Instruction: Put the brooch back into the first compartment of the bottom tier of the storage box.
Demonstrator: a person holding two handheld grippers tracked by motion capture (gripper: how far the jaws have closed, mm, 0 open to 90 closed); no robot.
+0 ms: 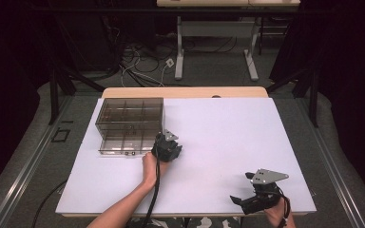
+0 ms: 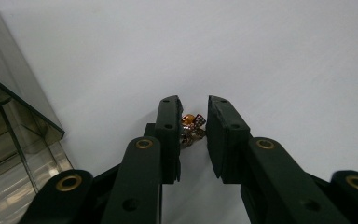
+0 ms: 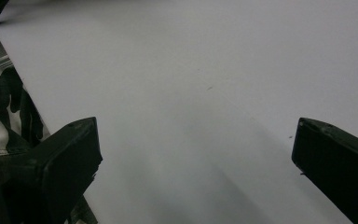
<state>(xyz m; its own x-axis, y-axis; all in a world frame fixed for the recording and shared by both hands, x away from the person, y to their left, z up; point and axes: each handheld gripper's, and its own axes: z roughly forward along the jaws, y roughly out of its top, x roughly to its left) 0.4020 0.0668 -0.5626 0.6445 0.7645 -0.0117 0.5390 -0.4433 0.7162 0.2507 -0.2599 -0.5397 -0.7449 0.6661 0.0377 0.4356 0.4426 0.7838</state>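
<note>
Right gripper (image 1: pixel 247 190): nearest to the camera in the high view, at the near right of the table (image 1: pixel 228 142); one, held by the right hand (image 1: pixel 278 213); its jaws are spread wide, with bare white surface between them in the right gripper view.
Left gripper (image 2: pixel 193 127): one, held by the left hand (image 1: pixel 149 166); its jaws are nearly together, with a narrow gap; a small shiny thing sits between them.
Small thing (image 2: pixel 191 127): one, orange-gold with a dark and reddish part, like crumpled foil; it is between the jaw tips and seems to touch the left-hand one; I cannot tell if it is pinched or lies on the table.
Box (image 1: pixel 130 126): one, from smoky clear plastic, just left of the left gripper and almost touching it; well apart from the right gripper.
Box compartments: thin walls divide it into a grid, in two levels; the exact count is not clear; I can make out nothing lying in them.
Grippers: two, well apart from each other.
Trousers (image 3: pixel 0 126): camouflage cloth, beside the right gripper, beyond the table edge.
</note>
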